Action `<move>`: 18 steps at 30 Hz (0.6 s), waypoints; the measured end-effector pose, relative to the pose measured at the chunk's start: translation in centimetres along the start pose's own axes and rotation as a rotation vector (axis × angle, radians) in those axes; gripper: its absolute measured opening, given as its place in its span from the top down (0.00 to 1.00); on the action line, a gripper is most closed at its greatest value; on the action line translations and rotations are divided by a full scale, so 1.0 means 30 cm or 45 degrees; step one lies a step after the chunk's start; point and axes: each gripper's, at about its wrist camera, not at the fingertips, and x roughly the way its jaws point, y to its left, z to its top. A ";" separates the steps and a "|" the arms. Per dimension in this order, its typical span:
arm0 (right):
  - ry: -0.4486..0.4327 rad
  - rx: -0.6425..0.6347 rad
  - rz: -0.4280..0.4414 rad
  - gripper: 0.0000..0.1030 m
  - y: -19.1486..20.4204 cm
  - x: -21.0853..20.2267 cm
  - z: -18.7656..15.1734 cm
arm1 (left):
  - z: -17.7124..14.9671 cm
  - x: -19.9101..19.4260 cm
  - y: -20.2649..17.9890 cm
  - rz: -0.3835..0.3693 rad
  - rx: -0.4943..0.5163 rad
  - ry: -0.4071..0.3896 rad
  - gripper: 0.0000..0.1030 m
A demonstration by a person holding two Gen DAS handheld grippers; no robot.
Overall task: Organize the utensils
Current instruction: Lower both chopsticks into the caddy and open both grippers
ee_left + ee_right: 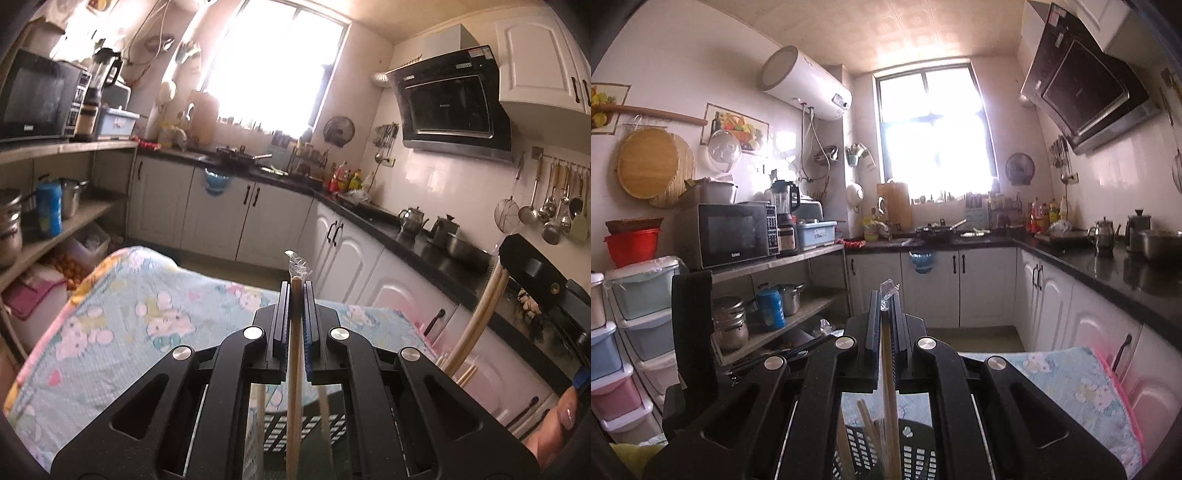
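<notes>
Left wrist view: left gripper point(295, 291) jaws clamping wrapped chopstick point(294, 354), lower end pointing at black slotted holder point(306, 424) at 6 o'clock. Other sticks already standing inside; task looking partly done. Right gripper point(532, 280) hovering at 3 o'clock, crowding that side.

Right wrist view: right gripper point(885, 314) jaws pinching wrapped chopstick point(888, 373) above holder point(916, 454). Bench point(1082, 387) edge at 4 o'clock; floor beyond looking open.
</notes>
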 end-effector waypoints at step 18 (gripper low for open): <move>0.051 0.066 -0.033 0.95 -0.031 0.049 -0.155 | -0.092 -0.013 0.041 -0.011 0.002 0.129 0.98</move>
